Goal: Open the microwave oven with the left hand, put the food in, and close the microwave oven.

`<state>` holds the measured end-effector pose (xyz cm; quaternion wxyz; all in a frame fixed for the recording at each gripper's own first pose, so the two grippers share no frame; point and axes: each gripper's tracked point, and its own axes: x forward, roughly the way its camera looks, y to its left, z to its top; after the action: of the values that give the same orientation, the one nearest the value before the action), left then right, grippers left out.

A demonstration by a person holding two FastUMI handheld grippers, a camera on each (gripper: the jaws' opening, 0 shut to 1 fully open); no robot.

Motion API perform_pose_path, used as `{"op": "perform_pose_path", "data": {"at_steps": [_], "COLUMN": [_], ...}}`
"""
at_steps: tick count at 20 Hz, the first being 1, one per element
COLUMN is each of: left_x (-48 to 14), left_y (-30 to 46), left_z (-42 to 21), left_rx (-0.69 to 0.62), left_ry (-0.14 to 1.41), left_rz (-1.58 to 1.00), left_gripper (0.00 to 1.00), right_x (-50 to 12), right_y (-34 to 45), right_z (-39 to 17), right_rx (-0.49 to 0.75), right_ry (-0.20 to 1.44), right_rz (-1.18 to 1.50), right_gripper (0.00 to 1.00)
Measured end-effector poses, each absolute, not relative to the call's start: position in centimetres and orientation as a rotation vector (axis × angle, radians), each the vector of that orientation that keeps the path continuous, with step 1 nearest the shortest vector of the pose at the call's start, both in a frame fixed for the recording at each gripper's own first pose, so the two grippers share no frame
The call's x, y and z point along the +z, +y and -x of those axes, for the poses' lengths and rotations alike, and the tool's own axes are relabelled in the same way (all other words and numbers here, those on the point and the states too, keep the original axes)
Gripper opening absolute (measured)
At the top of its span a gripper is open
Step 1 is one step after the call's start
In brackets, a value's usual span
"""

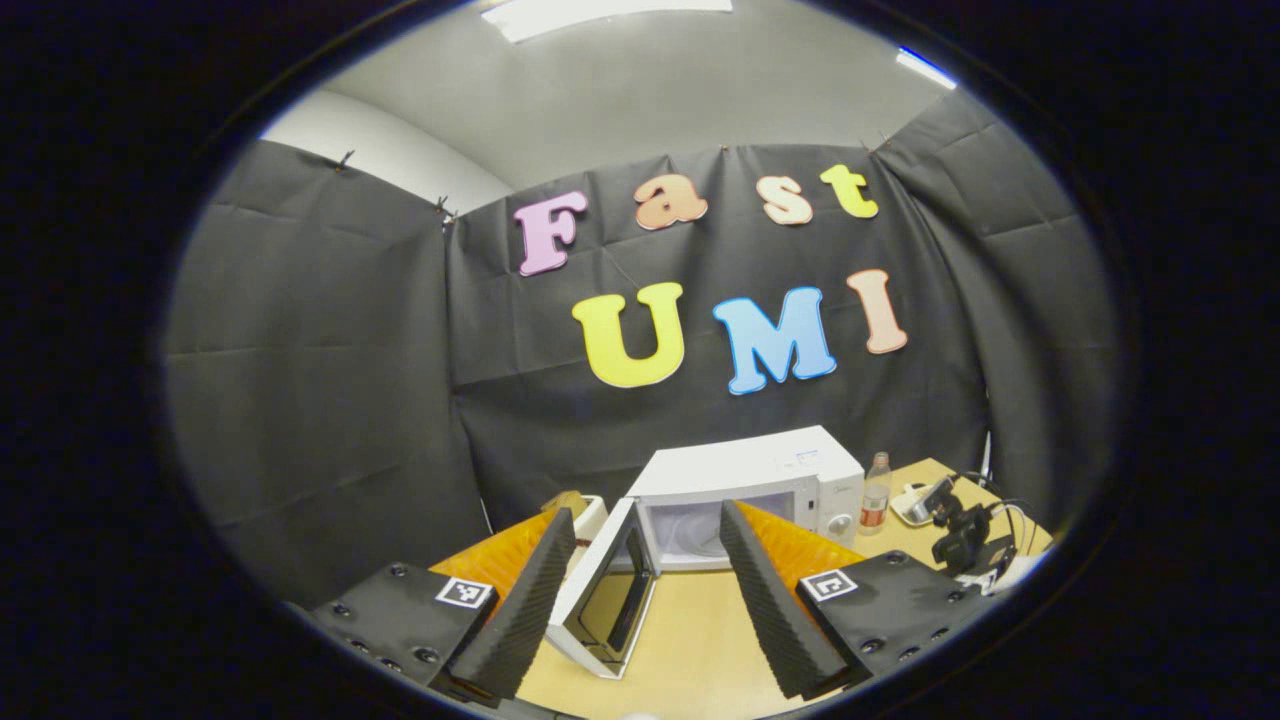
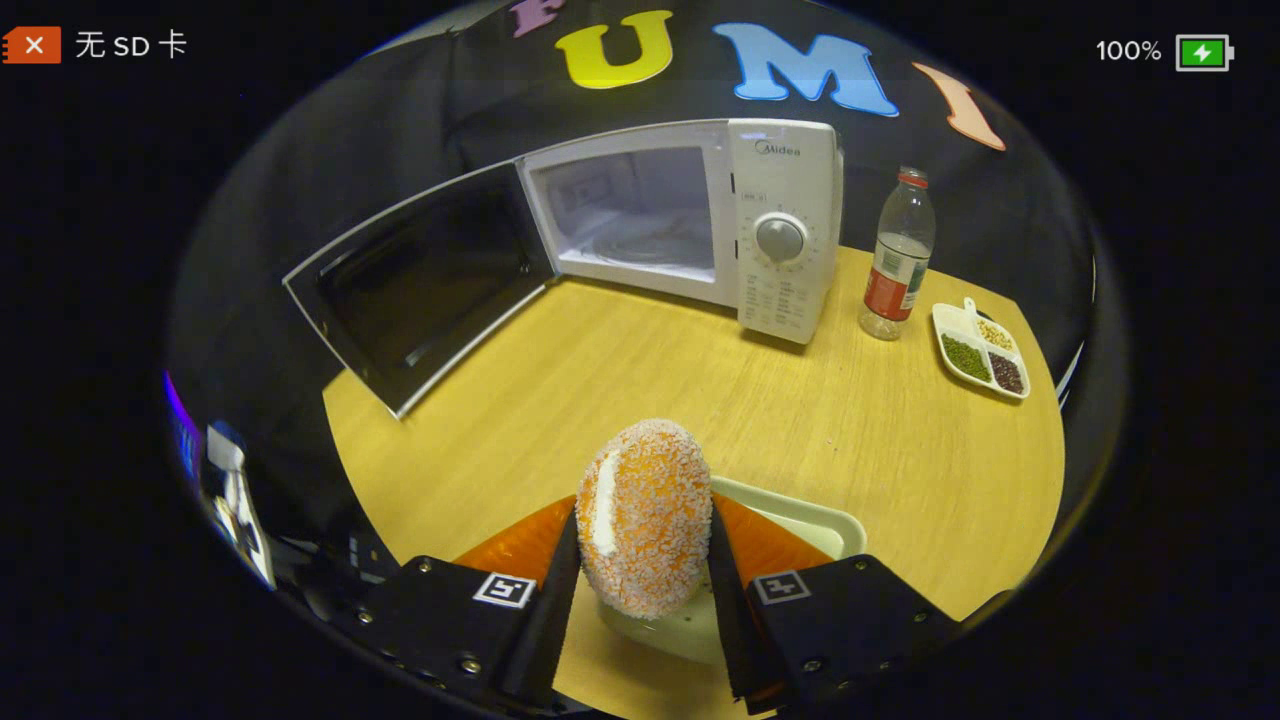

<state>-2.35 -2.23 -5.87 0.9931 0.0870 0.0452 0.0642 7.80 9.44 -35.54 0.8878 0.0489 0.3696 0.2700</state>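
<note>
The microwave (image 2: 680,225) stood at the far side of the table (image 2: 850,430), its door (image 2: 420,285) swung wide to the left and the cavity bare. The right gripper (image 2: 640,590) was clamped on the food (image 2: 645,515), a crumb-coated roll, just above a white tray (image 2: 800,515) at the near edge. The left gripper (image 1: 650,600) hung spread apart and held nothing, near the door. The rounded, crumbly roll could slip or crush if squeezed unevenly, and a wide approach might clip the door or the bottle (image 2: 897,255) on the right.
</note>
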Motion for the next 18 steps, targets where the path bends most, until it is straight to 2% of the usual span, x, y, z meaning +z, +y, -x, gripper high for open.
{"op": "perform_pose_path", "data": {"at_steps": [3,7,12,14,18], "left_x": [-6.2,-7.6,-9.6,-10.2,-12.6], "left_y": [0.3,3.5,8.2,10.0,12.0], "left_z": [1.9,1.0,-1.1,-1.9,-3.3], "left_rx": [0.116,0.083,0.075,0.072,0.062], "left_ry": [0.094,0.117,0.149,0.137,0.160], "left_rz": [-0.188,-0.184,-0.206,-0.216,-0.203], "left_gripper": [1.00,1.00,1.00,0.92,0.96], "right_x": [-32.6,-30.2,-30.2,-30.9,-32.2], "right_y": [13.2,18.0,23.9,25.6,26.4], "right_z": [-11.1,-16.4,-24.4,-27.6,-33.2], "right_rx": [0.540,0.466,0.331,0.279,0.119], "right_ry": [0.724,0.650,0.556,0.525,0.439], "right_rz": [-0.245,-0.433,-0.590,-0.631,-0.702], "right_gripper": [0.62,0.64,0.64,0.64,0.64]}}
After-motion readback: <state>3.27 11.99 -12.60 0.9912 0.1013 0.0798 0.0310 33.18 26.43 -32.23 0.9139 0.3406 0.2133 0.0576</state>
